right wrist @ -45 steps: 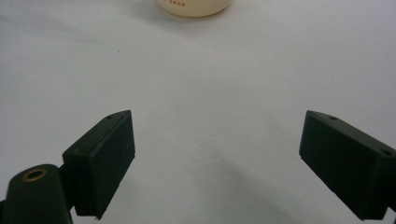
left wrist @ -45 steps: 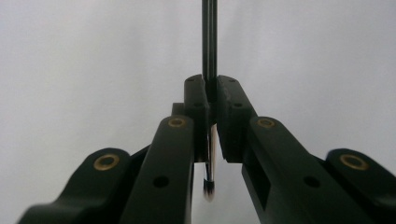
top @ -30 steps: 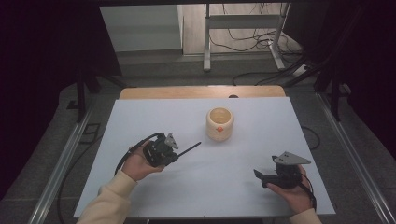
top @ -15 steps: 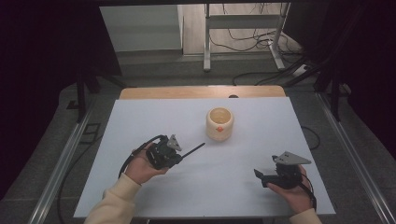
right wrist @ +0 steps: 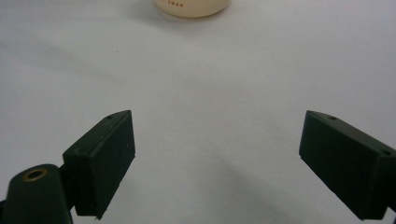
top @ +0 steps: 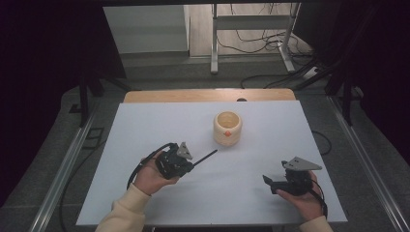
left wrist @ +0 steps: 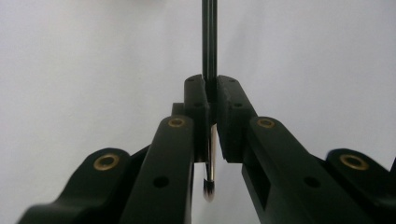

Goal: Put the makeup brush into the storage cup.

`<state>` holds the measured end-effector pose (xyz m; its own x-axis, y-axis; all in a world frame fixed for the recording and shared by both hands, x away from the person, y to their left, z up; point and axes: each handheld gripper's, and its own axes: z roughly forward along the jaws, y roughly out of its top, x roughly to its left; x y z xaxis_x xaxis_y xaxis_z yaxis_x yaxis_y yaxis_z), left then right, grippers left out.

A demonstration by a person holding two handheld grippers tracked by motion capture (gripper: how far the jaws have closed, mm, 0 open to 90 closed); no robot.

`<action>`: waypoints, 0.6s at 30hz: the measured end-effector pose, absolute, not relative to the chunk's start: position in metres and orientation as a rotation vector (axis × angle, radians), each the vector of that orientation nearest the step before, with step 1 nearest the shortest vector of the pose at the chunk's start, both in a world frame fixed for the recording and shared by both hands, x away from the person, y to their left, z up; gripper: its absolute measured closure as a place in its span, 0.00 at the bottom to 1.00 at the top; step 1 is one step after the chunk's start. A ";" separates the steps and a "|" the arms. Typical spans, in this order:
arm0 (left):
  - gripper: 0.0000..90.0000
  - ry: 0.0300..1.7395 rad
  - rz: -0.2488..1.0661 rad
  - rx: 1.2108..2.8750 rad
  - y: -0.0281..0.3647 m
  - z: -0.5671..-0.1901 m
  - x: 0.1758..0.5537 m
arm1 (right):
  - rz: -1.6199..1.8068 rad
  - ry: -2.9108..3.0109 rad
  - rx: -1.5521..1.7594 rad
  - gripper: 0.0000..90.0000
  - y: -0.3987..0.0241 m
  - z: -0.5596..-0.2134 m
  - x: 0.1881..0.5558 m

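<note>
My left gripper (top: 192,166) lies low over the white table (top: 145,125), left of centre, shut on a thin black brush (top: 207,156). The brush's handle sticks out past the jaws toward a cream cup (top: 227,128) with an orange spot on its side. In the left gripper view the left gripper (left wrist: 211,93) pinches the brush handle (left wrist: 209,37), and the bristle tip (left wrist: 208,191) hangs behind the pads. At the table's front right my right gripper (top: 268,182) rests in a hand, open. In the right gripper view the right gripper (right wrist: 217,135) holds nothing, and the cup (right wrist: 191,7) stands far ahead.
A wooden strip (top: 208,94) runs along the table's far edge. Metal rails (top: 72,159) flank the table on both sides. Beyond the far edge, cables (top: 270,48) and a metal stand (top: 251,21) sit on the floor.
The left gripper with the brush has drifted slightly to the right, bringing the handle's end a little nearer the cup. The right gripper has stayed in place.
</note>
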<state>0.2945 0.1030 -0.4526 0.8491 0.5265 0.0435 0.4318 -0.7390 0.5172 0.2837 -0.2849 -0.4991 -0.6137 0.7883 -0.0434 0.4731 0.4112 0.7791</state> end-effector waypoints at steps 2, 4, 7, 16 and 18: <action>0.93 0.695 0.254 2.526 0.101 -0.453 0.294 | 1.058 2.264 1.078 0.12 -0.285 -0.499 0.284; 0.93 0.690 0.252 2.527 0.098 -0.453 0.294 | 1.058 2.262 1.075 0.12 -0.284 -0.499 0.285; 0.93 0.672 0.259 2.536 0.092 -0.453 0.292 | 1.055 2.263 1.074 0.12 -0.284 -0.499 0.286; 0.93 0.624 0.256 2.561 0.081 -0.453 0.287 | 1.055 2.260 1.069 0.12 -0.282 -0.499 0.288; 0.93 0.623 0.251 2.566 0.079 -0.454 0.286 | 1.049 2.257 1.067 0.12 -0.281 -0.499 0.288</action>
